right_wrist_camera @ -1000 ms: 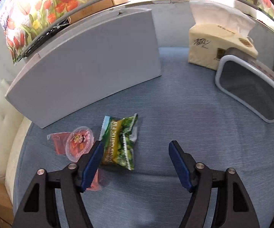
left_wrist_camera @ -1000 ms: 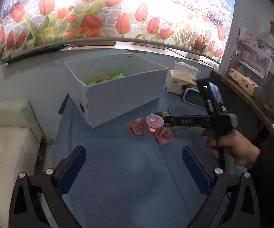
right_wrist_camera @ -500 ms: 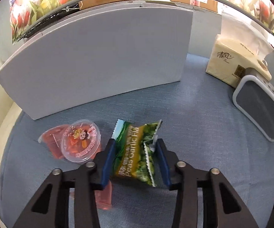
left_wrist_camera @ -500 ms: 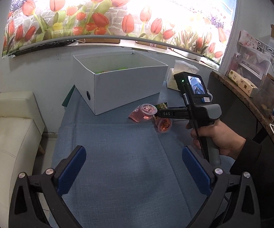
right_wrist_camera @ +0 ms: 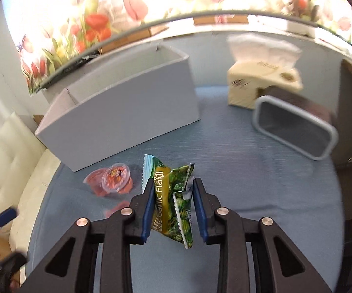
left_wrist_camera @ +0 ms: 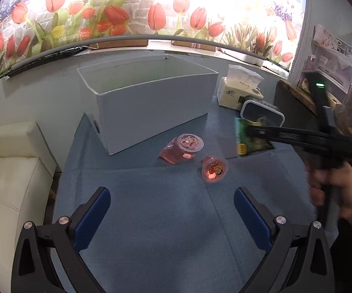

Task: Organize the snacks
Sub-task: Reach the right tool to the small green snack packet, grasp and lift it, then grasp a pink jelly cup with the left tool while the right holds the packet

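Note:
A green pea snack packet [right_wrist_camera: 173, 195] is pinched between the blue pads of my right gripper [right_wrist_camera: 173, 190], which is shut on it and holds it off the blue cloth. From the left wrist view the same packet [left_wrist_camera: 245, 138] hangs at the tip of the right gripper [left_wrist_camera: 251, 131], right of the white box [left_wrist_camera: 151, 112]. Two pink jelly cups [left_wrist_camera: 184, 147] lie touching in front of the box and a third jelly cup [left_wrist_camera: 213, 168] sits nearer. My left gripper [left_wrist_camera: 172, 210] stands open over bare cloth, short of the cups.
A tissue pack [left_wrist_camera: 239, 90] and a grey-rimmed container [left_wrist_camera: 261, 113] sit right of the box. A cream sofa [left_wrist_camera: 10, 171] borders the table on the left. A dark shelf unit [left_wrist_camera: 322, 102] stands at the right. The person's hand [left_wrist_camera: 339, 195] grips the right tool.
My right gripper closed on the green packet and lifted it off the cloth. The left wrist view pulled back and then came closer to the jelly cups.

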`<act>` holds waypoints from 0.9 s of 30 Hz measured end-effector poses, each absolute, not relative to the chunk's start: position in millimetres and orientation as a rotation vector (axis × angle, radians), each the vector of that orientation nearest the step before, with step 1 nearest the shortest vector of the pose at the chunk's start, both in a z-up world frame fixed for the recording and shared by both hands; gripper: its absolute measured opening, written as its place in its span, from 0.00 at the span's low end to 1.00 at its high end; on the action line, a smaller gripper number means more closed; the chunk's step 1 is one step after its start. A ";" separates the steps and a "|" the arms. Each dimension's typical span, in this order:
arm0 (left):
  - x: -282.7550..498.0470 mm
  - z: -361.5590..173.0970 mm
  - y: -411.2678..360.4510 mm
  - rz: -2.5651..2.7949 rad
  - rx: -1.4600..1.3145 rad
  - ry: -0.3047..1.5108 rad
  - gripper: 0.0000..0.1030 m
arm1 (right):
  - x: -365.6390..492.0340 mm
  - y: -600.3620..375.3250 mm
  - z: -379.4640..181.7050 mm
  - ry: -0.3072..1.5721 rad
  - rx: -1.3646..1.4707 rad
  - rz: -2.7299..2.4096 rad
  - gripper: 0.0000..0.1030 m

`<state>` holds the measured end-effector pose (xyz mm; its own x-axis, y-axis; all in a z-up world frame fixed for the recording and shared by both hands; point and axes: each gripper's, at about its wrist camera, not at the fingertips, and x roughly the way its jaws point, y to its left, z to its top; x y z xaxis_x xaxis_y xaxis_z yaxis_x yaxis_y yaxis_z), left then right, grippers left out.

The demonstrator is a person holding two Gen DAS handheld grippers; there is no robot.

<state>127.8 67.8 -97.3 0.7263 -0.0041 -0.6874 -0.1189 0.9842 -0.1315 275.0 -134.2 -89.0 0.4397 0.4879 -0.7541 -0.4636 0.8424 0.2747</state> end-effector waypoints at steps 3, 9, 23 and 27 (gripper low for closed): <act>150.6 -106.8 47.9 0.057 -0.155 0.776 1.00 | 257.6 -153.7 -76.6 0.914 0.041 0.587 0.31; 199.9 -131.7 3.7 0.073 -0.100 0.823 1.00 | 219.4 -206.2 -68.3 0.909 0.068 0.569 0.31; 244.6 -167.7 -6.6 0.188 -0.128 0.894 0.63 | 161.0 -280.8 -69.8 0.921 0.128 0.556 0.31; 242.6 -173.5 -6.1 0.194 -0.123 0.903 0.51 | 154.4 -279.8 -68.7 0.917 0.133 0.580 0.31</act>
<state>242.6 -6.1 -173.5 0.6036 0.1157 -0.7889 -0.2186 0.9755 -0.0242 154.4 -279.8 -68.7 0.4678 0.5268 -0.7097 -0.4162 0.8396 0.3490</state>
